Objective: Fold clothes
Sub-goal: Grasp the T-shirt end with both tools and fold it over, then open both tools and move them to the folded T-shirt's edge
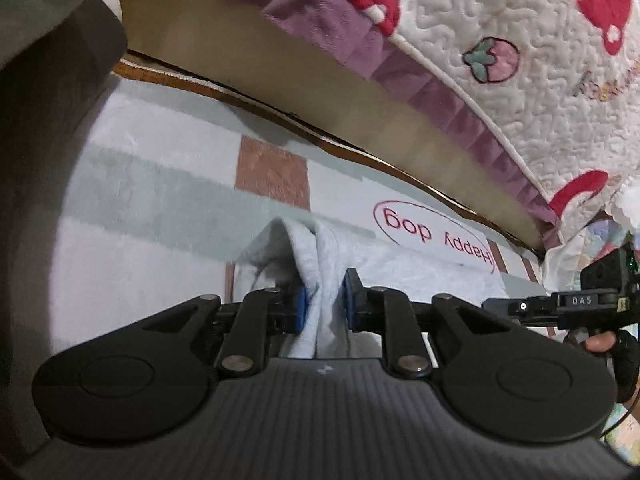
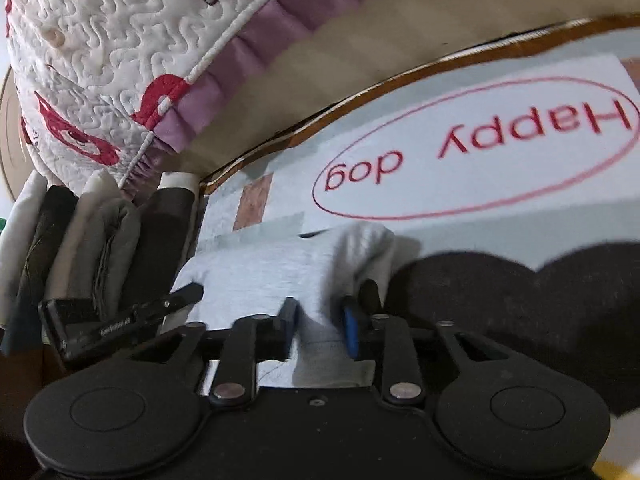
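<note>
A light grey garment [image 1: 320, 264] lies on a pale rug [image 1: 160, 184] printed "Happy dog". My left gripper [image 1: 323, 300] is shut on a bunched fold of the garment, with cloth squeezed between its blue pads. My right gripper [image 2: 320, 320] is shut on another edge of the same garment [image 2: 256, 272], which stretches flat to the left between the two grippers. The right gripper shows at the right edge of the left wrist view [image 1: 576, 304]; the left gripper shows at the left of the right wrist view [image 2: 120, 320].
A bed with a white quilted cover [image 1: 540, 80] and purple frill [image 1: 420, 92] runs along the far side of the rug. A stack of folded clothes [image 2: 100, 240] stands at the left, beside the bed. A dark heart-shaped patch [image 2: 520, 304] is on the rug at right.
</note>
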`<action>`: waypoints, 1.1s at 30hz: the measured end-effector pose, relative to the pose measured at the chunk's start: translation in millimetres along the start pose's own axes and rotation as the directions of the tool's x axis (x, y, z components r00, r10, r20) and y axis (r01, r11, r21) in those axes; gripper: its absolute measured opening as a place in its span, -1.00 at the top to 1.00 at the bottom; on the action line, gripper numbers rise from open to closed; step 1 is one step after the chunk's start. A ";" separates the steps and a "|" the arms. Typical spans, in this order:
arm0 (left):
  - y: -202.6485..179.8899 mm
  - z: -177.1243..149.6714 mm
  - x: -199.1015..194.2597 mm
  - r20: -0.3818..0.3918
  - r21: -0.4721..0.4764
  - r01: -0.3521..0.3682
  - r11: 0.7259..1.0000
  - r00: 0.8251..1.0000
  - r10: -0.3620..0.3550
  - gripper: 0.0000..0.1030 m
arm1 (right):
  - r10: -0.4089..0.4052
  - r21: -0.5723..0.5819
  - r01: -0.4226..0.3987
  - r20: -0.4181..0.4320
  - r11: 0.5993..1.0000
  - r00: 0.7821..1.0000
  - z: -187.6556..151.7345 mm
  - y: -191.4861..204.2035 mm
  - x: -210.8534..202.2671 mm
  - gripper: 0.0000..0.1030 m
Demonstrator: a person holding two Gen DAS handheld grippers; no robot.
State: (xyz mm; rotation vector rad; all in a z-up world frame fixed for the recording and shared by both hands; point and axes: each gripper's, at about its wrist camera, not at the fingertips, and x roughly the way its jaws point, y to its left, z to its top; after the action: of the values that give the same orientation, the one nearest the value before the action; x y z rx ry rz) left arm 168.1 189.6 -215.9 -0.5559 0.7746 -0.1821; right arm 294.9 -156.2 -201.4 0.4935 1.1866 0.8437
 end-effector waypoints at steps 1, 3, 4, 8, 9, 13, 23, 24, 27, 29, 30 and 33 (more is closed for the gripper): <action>0.0 -3.7 -2.0 0.003 0.005 -0.005 1.000 1.000 0.005 0.60 | 0.007 0.020 -0.007 0.009 1.000 1.000 -4.5 -3.5 -4.8 0.23; 1.4 -9.5 -4.4 0.010 0.010 -0.019 1.000 1.000 0.018 0.47 | 0.010 0.063 -0.011 0.026 0.998 1.000 -14.0 -9.9 -15.4 0.02; 2.5 -11.6 -4.9 0.014 0.011 -0.025 1.000 1.000 0.025 0.39 | 0.013 0.080 -0.015 0.030 0.997 0.999 -20.1 -12.2 -20.2 -0.05; -2.1 -17.8 -11.5 0.017 0.037 -0.058 0.998 0.998 0.058 0.30 | 0.068 0.114 -0.060 -0.063 0.992 0.996 -52.8 -14.5 -23.5 -0.21; -5.6 -18.8 -13.9 0.013 0.053 -0.072 0.996 0.997 0.071 0.21 | 0.074 0.106 -0.064 -0.094 0.992 0.993 -59.7 -11.9 -20.9 -0.21; -32.6 -20.2 -26.1 0.064 0.237 -0.181 0.954 0.983 0.171 0.13 | 0.064 0.006 -0.063 -0.135 0.998 0.989 -65.1 15.1 -18.0 0.55; -40.3 -21.4 -45.3 0.091 0.315 0.064 0.947 0.991 -0.098 -0.03 | -0.004 -0.045 0.000 -0.093 0.999 0.996 -32.0 58.3 -34.9 0.59; -40.2 -24.2 -38.1 0.026 0.318 0.102 0.942 0.993 -0.116 -0.03 | 0.008 -0.018 -0.010 -0.083 1.000 0.997 -36.0 51.3 -33.9 0.55; -41.9 -41.0 -30.2 -0.078 0.377 0.214 0.901 0.977 -0.200 -0.04 | 0.052 0.065 -0.050 -0.035 0.997 0.998 -52.4 34.7 -35.6 0.35; -44.7 -46.8 -30.2 -0.100 0.419 0.236 0.877 0.972 -0.214 -0.06 | 0.053 0.134 -0.050 -0.017 0.990 0.998 -61.9 27.2 -34.9 0.12; -48.1 -48.4 -29.5 -0.108 0.456 0.222 0.862 0.975 -0.194 -0.07 | 0.046 0.158 -0.044 -0.010 0.986 0.999 -65.8 26.0 -33.2 0.12; -58.4 -52.0 -26.6 -0.114 0.546 0.169 0.821 0.985 -0.127 -0.07 | 0.020 0.166 -0.017 -0.016 0.986 1.000 -74.1 28.3 -32.3 0.08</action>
State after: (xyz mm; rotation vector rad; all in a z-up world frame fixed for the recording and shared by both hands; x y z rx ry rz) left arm 115.2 128.7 -198.4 -0.0513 0.7058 -0.5577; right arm 212.1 -170.9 -185.4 0.6346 1.2770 0.7696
